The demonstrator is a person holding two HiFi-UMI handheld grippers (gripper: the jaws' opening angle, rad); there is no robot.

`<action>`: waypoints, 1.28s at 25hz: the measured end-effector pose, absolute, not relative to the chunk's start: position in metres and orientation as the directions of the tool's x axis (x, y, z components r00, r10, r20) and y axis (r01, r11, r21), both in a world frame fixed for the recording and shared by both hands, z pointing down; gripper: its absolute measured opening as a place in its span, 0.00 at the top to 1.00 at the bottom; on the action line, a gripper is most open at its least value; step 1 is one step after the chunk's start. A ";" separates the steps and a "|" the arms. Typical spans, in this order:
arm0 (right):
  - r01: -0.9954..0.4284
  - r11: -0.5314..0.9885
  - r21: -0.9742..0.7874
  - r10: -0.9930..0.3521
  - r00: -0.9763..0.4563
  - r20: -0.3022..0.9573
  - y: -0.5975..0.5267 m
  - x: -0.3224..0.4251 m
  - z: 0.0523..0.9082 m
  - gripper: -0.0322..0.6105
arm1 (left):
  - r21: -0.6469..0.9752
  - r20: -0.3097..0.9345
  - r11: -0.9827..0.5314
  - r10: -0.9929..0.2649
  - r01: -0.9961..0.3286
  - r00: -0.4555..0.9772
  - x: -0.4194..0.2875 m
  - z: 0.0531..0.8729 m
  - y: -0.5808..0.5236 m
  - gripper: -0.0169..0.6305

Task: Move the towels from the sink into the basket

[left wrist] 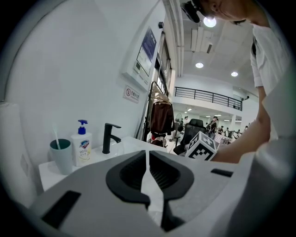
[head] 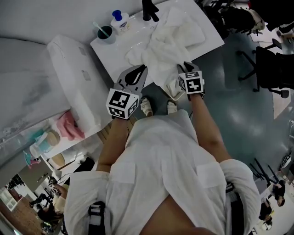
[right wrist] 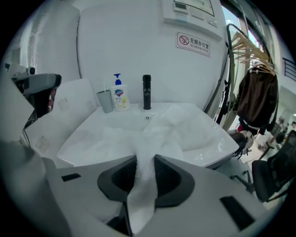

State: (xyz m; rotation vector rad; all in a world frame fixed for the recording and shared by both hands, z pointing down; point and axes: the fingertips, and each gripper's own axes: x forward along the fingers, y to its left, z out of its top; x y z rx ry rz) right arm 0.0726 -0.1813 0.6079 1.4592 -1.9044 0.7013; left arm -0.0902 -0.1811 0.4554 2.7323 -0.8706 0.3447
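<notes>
White towels (head: 170, 41) lie heaped in the white sink (head: 209, 34) and spill over its front edge. My right gripper (head: 186, 69) is at that edge, shut on a fold of towel (right wrist: 155, 134) that runs from the basin down between its jaws (right wrist: 145, 159). My left gripper (head: 138, 73) sits just left of it at the towel's near corner. In the left gripper view its jaws (left wrist: 148, 155) stand almost together with a thin white strip of cloth between them. The right gripper's marker cube (left wrist: 202, 146) shows beside it.
A black faucet (head: 148, 10), a soap bottle (head: 120, 20) and a grey-green cup (head: 104, 33) stand at the sink's back. A tall white unit (head: 73, 78) is at the left. Office chairs (head: 271, 69) stand on the floor at the right. My shoes (head: 147, 106) are below the sink.
</notes>
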 end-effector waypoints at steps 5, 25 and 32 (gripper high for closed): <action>-0.973 0.224 -0.058 -0.681 -0.200 0.704 -0.169 0.094 0.587 0.77 | 0.159 0.291 -0.818 -0.496 -0.552 0.818 -0.057 0.451 -0.180 0.93; -0.996 0.076 -0.037 -0.817 -0.084 0.570 -0.100 0.218 0.510 0.78 | 0.172 0.271 -0.905 -0.338 -0.390 0.902 0.077 0.450 -0.150 0.93; -0.999 -0.041 -0.033 -0.829 0.016 0.559 -0.066 0.276 0.501 0.78 | 0.181 0.262 -0.924 -0.285 -0.337 0.922 0.123 0.452 -0.135 0.93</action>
